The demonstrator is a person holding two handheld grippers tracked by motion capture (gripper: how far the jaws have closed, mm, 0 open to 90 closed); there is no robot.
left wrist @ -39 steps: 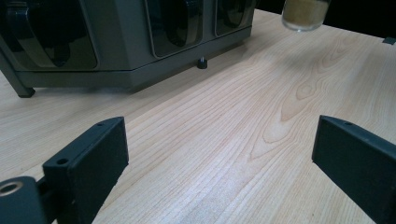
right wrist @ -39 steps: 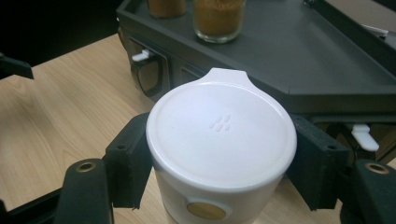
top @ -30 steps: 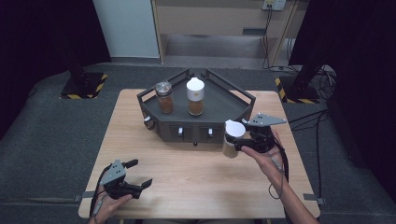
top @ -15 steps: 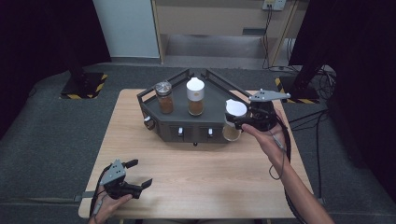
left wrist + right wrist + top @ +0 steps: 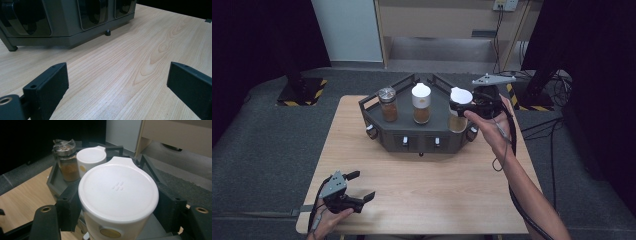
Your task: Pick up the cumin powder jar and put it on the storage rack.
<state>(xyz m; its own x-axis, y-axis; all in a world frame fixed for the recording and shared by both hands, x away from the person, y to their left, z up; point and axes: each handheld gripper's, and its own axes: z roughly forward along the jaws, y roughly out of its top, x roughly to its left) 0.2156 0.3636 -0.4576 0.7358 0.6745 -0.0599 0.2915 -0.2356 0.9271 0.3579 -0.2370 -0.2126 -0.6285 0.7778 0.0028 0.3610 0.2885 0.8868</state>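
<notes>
We see a pale wooden table point(image 5: 422, 185) on grey carpet, dark curtains around. A dark angular rack point(image 5: 377, 117) holds two spice jars. Our right gripper point(image 5: 460, 106) clamps a white-lidded jar point(image 5: 118, 195) of brown spice above the rack's right end. Our left gripper point(image 5: 359, 186) rests spread, empty. No writing is legible.

In the right gripper view the white-lidded jar point(image 5: 117, 195) is cut off at 6 o'clock; its contents stay hidden under the lid.
</notes>
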